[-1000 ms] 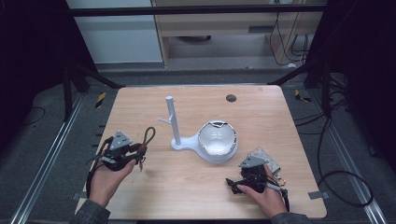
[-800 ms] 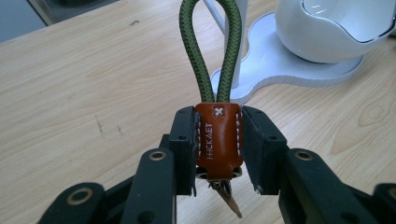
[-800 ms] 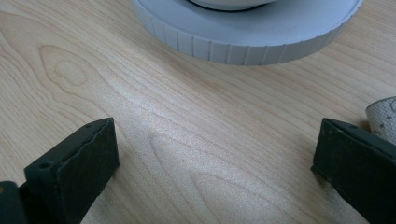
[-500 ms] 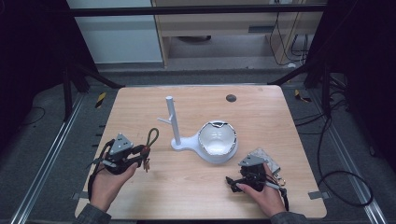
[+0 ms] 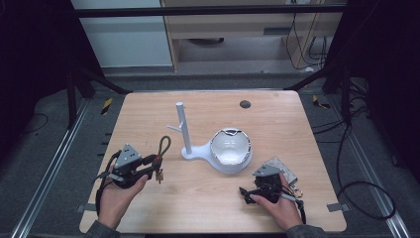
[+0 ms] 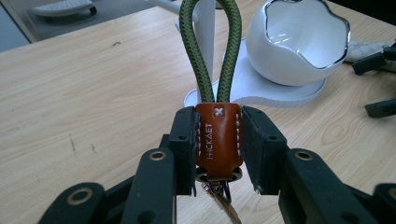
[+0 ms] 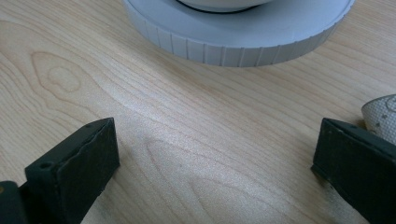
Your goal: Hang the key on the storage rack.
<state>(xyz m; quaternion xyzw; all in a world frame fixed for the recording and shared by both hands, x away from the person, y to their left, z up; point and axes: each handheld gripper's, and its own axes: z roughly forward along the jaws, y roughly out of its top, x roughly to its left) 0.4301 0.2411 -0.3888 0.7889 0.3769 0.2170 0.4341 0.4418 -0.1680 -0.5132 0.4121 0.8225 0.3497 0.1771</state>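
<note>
Left tongs (image 6: pixel 218 154) pinch keychain (image 6: pixel 217 135) by leather tab; right tongs (image 7: pixel 215 163) gape empty. Risk: rope loop snags stand (image 5: pixel 184 130) peg, tipping it.

keyring (image 6: pixel 219 189) (perhaps keys) below frame

The keychain (image 6: pixel 217 135) is a loop of green braided cord (image 6: pixel 212 51) joined at its base by a brown leather tab with white stitching and stamped lettering. Metal rings and a key hang beneath the tab. It is gripped by the tab in the left tool (image 5: pixel 148 166), raised off the desk, with the loop pointing toward the white stand.
</note>
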